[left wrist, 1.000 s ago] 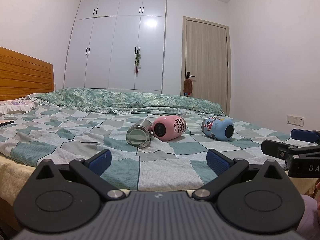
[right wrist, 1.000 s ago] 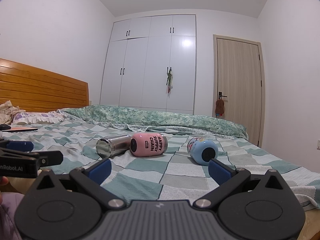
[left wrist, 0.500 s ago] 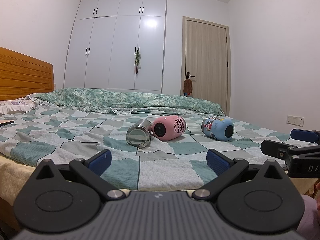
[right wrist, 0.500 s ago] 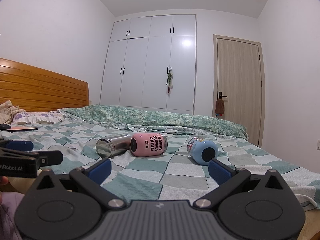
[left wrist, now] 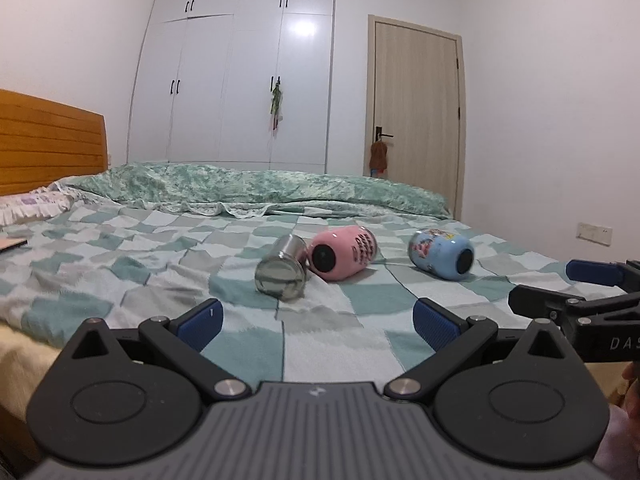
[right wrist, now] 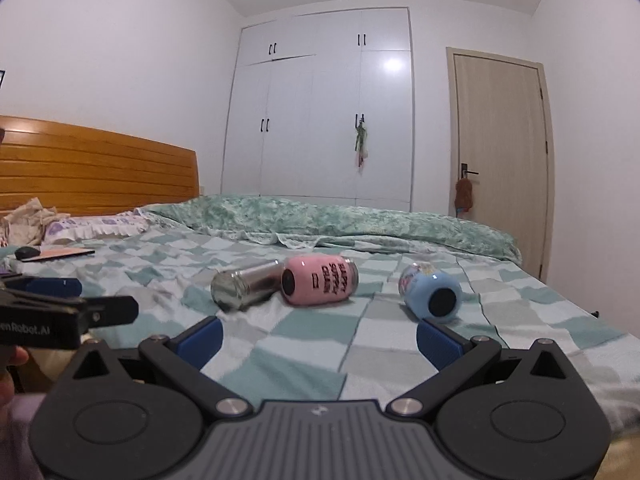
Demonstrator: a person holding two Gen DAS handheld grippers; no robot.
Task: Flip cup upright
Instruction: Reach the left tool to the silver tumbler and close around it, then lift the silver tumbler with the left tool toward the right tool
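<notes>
Three cups lie on their sides on the checked bedspread: a steel cup (left wrist: 282,272) (right wrist: 244,289), a pink cup (left wrist: 345,252) (right wrist: 320,285) touching it, and a blue cup (left wrist: 442,253) (right wrist: 430,292) apart to the right. My left gripper (left wrist: 316,320) is open and empty, short of the steel cup. My right gripper (right wrist: 318,338) is open and empty, short of the cups. Each gripper shows at the edge of the other's view: the right one in the left wrist view (left wrist: 568,288), the left one in the right wrist view (right wrist: 72,300).
The bed (left wrist: 120,264) has a folded green quilt (left wrist: 256,188) at the far side and a wooden headboard (right wrist: 96,172) at left. A flat card and a dark object (right wrist: 52,254) lie near the pillows. A wardrobe (right wrist: 320,112) and a door (right wrist: 500,152) stand behind.
Both grippers have moved a little forward toward the cups, which look slightly larger. The cups have not moved.
</notes>
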